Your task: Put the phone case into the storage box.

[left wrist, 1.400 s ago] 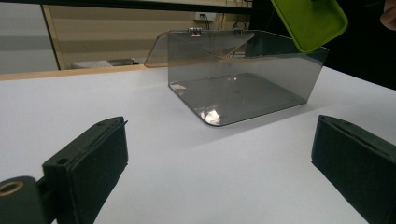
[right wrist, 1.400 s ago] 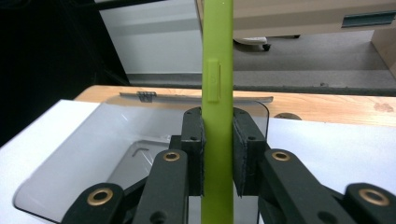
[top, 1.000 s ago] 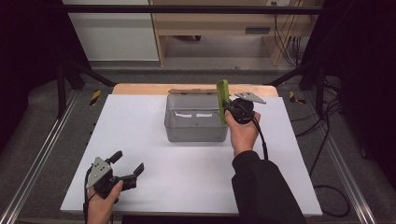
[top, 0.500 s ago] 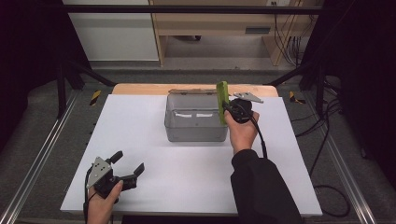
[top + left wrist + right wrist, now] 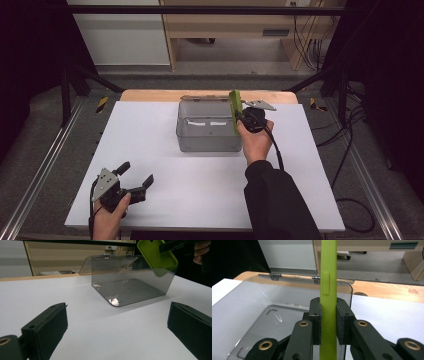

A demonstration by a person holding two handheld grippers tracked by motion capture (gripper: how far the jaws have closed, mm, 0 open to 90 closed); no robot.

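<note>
A clear grey plastic box stands at the back middle of the white table, its hinged lid folded open behind it. My right gripper is shut on a green phone case, held upright and edge-on over the box's right wall. In the right gripper view the pads clamp the green case from both sides above the box. My left gripper rests open near the front left of the table with nothing between its jaws. The left gripper view faces the box and the case.
The white table top spreads in front of the box and to both sides. A wooden strip runs along the far edge. Metal rails flank the table, and cables trail on the floor at right.
</note>
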